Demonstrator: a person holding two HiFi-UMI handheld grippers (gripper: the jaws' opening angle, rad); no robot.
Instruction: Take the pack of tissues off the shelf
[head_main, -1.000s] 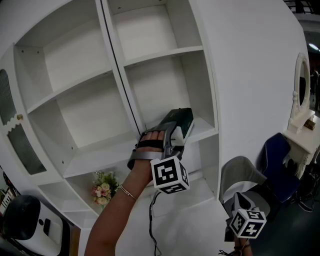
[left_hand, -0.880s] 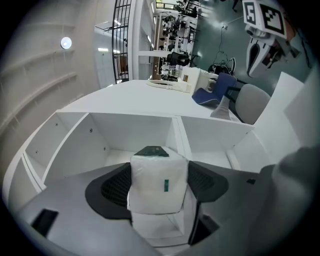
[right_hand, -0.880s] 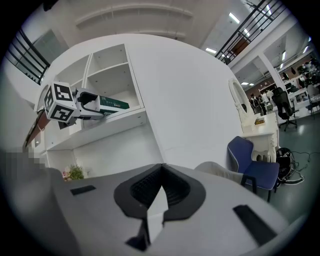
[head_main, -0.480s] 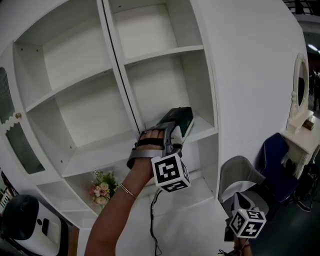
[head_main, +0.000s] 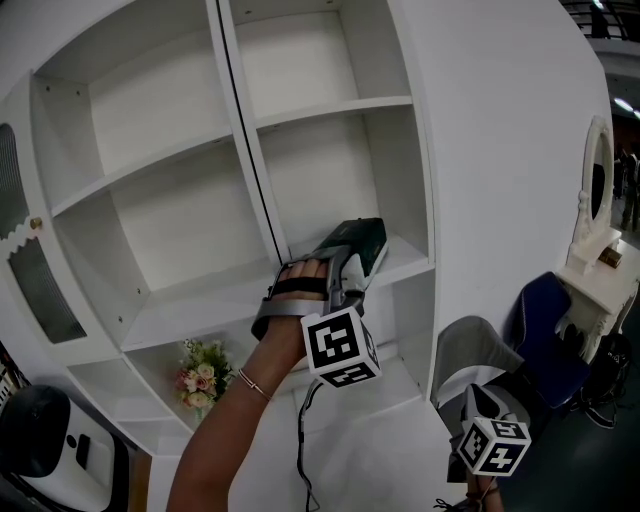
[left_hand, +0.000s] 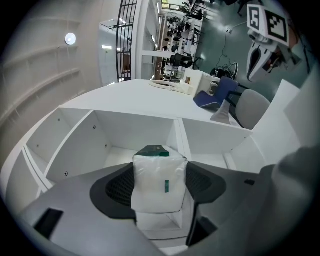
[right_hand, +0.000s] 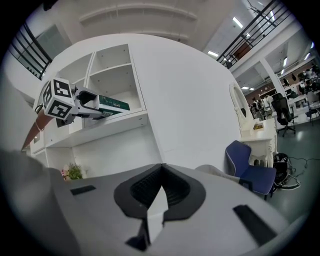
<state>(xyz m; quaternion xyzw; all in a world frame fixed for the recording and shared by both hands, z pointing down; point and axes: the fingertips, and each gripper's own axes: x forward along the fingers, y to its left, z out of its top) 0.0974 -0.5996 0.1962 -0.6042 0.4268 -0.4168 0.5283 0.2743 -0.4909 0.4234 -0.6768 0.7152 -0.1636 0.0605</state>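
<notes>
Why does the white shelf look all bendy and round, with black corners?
Left gripper view: the wide-angle lens bows the shelf into curves and darkens the corners, yet the tissue pack stays sharp. Right gripper view: same bulge and dark rim. Head view: milder bending, soft even light on the shelf.

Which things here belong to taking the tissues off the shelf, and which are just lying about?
Job: tissues; shelf; left tool, jaws just closing onto the tissues.
Lying about: flowers; blue chair; dressing table.
</notes>
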